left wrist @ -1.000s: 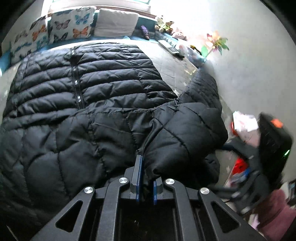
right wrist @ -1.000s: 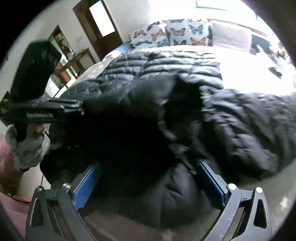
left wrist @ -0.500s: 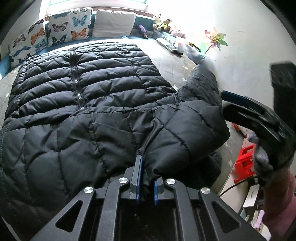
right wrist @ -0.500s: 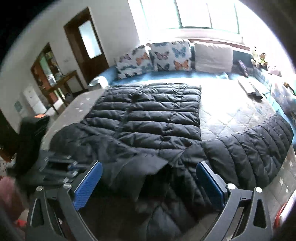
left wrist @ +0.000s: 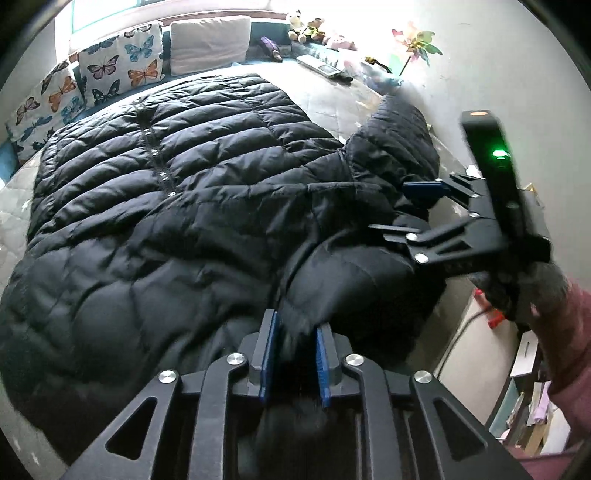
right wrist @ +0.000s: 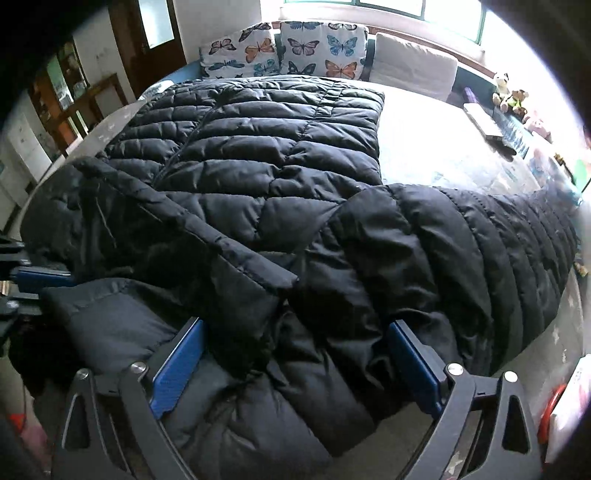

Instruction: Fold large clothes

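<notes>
Two views to go through, and I start with my left wrist camera. My left gripper (left wrist: 294, 352) points down at the near edge of the black puffer jacket (left wrist: 177, 206), which lies spread across the bed (left wrist: 332, 96) with its zip running away from me. A fold of the jacket's fabric sits between the blue pads (left wrist: 269, 354), and the jaws are opening; I can't say the pads are pressing the cloth. One sleeve (left wrist: 399, 147) lies off to the right, toward the bed's edge. My right gripper (left wrist: 406, 206) reaches in from the right above that shoulder area, its jaws apart, carried by a gloved hand (left wrist: 524, 291) in a pink sleeve (left wrist: 569, 339). Butterfly pillows (left wrist: 110, 70) and a plain cushion (left wrist: 210, 44) line the far end, with soft toys (left wrist: 310, 31) along the ledge.

On the right wrist camera, the right gripper (right wrist: 295, 362) hangs wide open over the jacket (right wrist: 258, 158), bunched cloth lying between the blue pads (right wrist: 177, 369) but not pinched by them. The sleeve (right wrist: 498, 251) stretches away to the right across the bed (right wrist: 424, 140). The left gripper (right wrist: 33, 280) shows at the left edge, against the jacket's folded flap.
</notes>
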Demonstrator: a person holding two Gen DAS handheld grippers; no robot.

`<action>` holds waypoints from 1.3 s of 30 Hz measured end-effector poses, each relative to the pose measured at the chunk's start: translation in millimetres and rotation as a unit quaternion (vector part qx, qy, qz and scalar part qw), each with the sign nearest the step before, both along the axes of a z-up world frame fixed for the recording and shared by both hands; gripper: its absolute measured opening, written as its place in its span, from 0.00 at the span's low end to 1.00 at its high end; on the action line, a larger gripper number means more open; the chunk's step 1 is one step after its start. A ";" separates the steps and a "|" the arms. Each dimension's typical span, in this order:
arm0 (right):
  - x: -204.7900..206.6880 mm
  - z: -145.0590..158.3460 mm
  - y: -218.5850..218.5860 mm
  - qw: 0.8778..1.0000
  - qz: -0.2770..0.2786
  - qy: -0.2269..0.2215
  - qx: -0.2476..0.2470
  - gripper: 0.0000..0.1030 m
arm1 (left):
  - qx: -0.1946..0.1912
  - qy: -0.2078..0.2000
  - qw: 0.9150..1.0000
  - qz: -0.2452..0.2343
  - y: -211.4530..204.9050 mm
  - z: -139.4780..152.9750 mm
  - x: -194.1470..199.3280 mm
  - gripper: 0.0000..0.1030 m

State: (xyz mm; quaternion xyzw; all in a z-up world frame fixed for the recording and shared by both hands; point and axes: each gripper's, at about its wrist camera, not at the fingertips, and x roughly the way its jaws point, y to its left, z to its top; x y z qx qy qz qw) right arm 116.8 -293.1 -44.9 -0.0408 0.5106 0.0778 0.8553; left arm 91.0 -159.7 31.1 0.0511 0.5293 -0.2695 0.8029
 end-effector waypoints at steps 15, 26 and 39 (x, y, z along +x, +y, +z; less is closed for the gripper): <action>-13.1 50.5 -14.2 0.998 -0.026 -0.051 0.027 0.97 | -0.088 -0.058 0.959 0.262 231.8 34.3 35.3 0.26; -35.2 69.6 35.0 0.993 0.060 -0.081 0.067 0.91 | -0.074 -0.035 0.981 0.178 177.3 -21.9 -5.9 0.25; -11.7 33.2 13.3 0.998 0.005 -0.051 0.038 0.78 | -0.104 0.001 0.987 0.125 130.0 -35.7 -23.8 0.25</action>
